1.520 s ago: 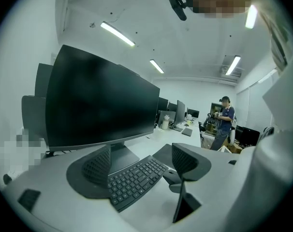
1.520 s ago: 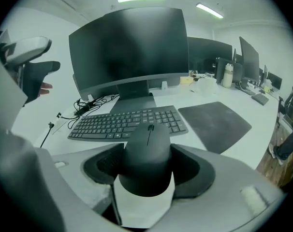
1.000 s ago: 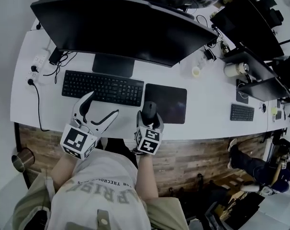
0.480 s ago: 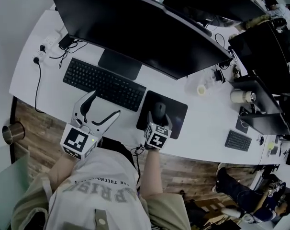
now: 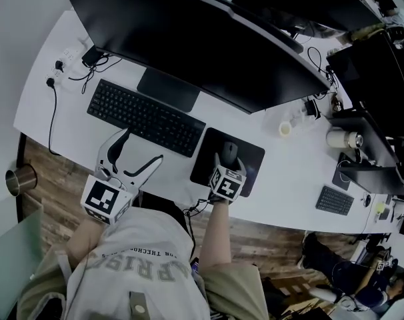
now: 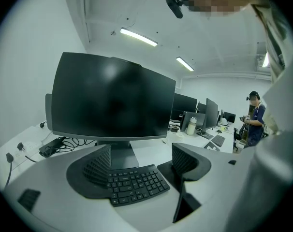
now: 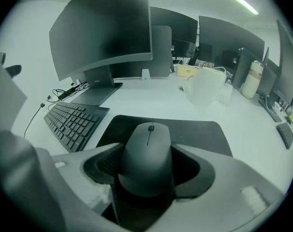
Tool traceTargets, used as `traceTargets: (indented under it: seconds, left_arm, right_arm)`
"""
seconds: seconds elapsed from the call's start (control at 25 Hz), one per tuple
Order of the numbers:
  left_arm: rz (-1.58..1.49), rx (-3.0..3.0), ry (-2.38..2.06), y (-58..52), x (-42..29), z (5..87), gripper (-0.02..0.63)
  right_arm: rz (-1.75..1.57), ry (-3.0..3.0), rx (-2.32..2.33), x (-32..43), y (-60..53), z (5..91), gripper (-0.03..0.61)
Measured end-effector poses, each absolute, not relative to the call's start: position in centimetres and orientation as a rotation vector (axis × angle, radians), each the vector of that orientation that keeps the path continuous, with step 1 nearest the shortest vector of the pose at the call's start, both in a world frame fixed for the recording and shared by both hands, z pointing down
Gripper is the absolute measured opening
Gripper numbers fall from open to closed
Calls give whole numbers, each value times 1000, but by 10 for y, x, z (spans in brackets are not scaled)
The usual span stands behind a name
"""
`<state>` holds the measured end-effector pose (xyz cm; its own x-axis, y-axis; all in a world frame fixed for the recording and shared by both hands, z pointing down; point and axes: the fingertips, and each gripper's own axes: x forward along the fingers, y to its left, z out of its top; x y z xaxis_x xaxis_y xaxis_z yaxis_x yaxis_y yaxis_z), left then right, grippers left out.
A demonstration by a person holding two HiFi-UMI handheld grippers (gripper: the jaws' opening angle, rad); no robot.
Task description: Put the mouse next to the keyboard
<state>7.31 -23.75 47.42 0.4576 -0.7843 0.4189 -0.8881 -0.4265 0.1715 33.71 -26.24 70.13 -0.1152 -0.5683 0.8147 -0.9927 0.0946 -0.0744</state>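
One mouse (image 7: 147, 156) is clamped between the jaws of the right gripper (image 5: 227, 159), over the middle of the single black mouse pad (image 5: 203, 160), just right of one full keyboard (image 5: 145, 117). A second ago, mouse and gripper were at the pad's left edge, nearer the keyboard. The left gripper (image 5: 143, 145), jaws spread and empty, hovers at the keyboard's near edge. One small cup (image 5: 285, 129) stands farther right on the white desk (image 5: 282, 172); its contents cannot be made out.

Dark gear, white desk (image 5: 289, 172)
My mouse (image 7: 147, 153) is dark grey; pad (image 7: 199, 129) and keyboard (image 5: 145, 117) black; my left gripper (image 5: 145, 144) shows black-and-white squares.
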Motion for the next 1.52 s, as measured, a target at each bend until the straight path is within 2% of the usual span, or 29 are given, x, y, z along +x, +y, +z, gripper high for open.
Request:
traceTargets:
  seconds: [0.52,0.96,1.0,1.04,1.24,1.28,1.36,1.52]
  left_arm:
    - [398,2361,-1379,-243,71,482,377]
    - [256,2523,-1359,-261,60,428,368]
    - [241,2551,-1354,-261,59,421,341]
    - [228,2583,-1350,-261,60,412,298]
    - [131,2695,-1340,-262,61,379,91]
    - [103,2707,-1348,-263,61,374,55]
    - [46,2728,-1362,-262,62,363,15]
    - [-79,2749,-1381,-259,63,342,11]
  right_arm:
    - [847,-1849,1573,336,-266,687,327]
    - [336,-2334,1924,279,-259,477,325]
    - [302,-2345,1948,273,-254,463,321]
    - [268,-2350,1977,269,-248,449,287]
    - [63,-2310,2125,259,-225,392,29]
    - [28,-2302,2140,257,-222,383,2]
    - [-25,-2303,2144,253,-218,369,2]
    - [-102,-2305,2152,247,-210,348,2]
